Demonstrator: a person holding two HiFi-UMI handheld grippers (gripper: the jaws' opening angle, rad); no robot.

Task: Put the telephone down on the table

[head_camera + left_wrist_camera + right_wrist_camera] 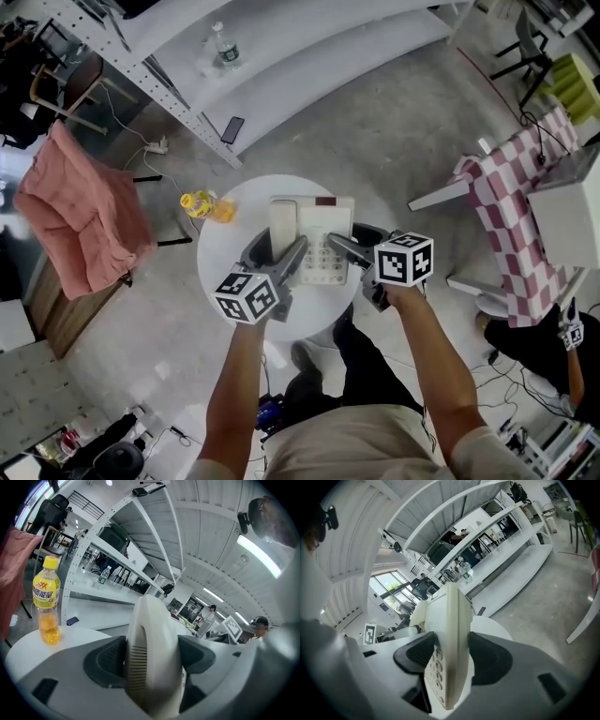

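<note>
A cream desk telephone (314, 234) with its handset on the left side is over the round white table (225, 258); I cannot tell whether it rests on the top. My left gripper (278, 251) is shut on the handset side, and the ribbed handset end (150, 648) fills the space between the jaws of the left gripper (152, 660). My right gripper (354, 242) is shut on the telephone's right edge. In the right gripper view the keypad body (449, 634) stands edge-on between the jaws of that gripper (451, 660).
A yellow drink bottle (202, 203) (47, 603) stands on the table's far left rim. A pink cloth on a chair (80, 216) is to the left. White shelving (281, 56) is at the back. A checked-cloth chair (516, 216) is to the right.
</note>
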